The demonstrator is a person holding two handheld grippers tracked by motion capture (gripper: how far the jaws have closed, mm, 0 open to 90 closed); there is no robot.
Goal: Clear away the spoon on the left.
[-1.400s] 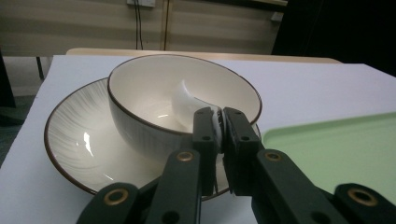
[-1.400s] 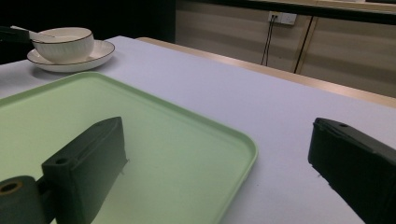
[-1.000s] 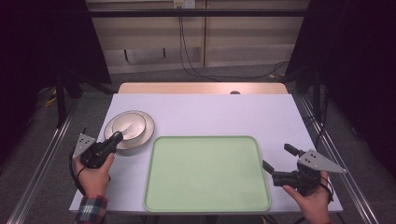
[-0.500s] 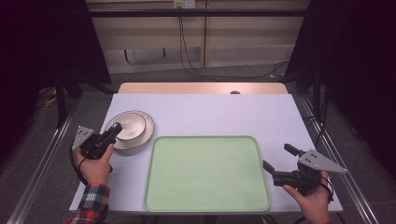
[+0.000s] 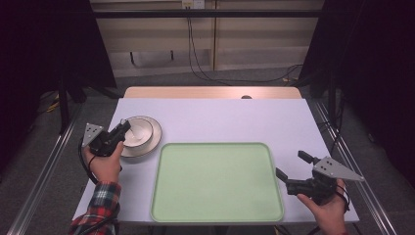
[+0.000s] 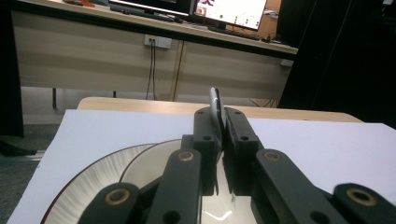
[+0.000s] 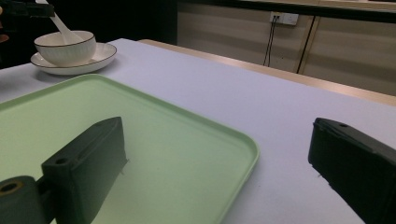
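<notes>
Since a second ago the left gripper (image 5: 122, 129) has slid up over the bowl (image 5: 138, 132). Left gripper view: jaws clamped on the spoon (image 6: 215, 103). Right gripper view: right gripper (image 7: 219, 172) gaping over the green tray (image 7: 154, 140), nothing loaded yet, I'd guess.

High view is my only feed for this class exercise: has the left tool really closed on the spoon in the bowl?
Observer: Yes. In the left gripper view the left tool is shut on the spoon, whose thin handle sticks up between the jaws.
Operator: Is the spoon out of the bowl?
Observer: No. The right gripper view shows its lower end inside the bowl, which sits on a saucer.
Operator: And the right tool?
Observer: The right tool is open and holds nothing, one jaw over the tray, the other over the table.
</notes>
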